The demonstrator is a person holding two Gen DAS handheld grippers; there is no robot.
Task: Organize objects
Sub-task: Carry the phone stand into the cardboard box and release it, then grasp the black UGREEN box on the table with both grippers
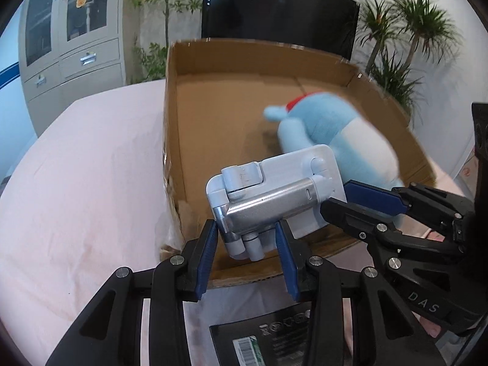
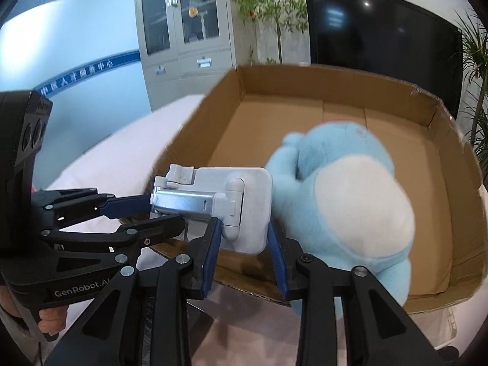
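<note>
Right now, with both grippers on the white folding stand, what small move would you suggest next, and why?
Probably carry the stand forward into the cardboard box, left of the blue plush; both the left gripper and the right gripper grip it over the near rim.

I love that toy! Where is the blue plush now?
The fluffy blue and white plush toy lies inside the brown cardboard box, on its right side, beside the white folding phone stand.
</note>
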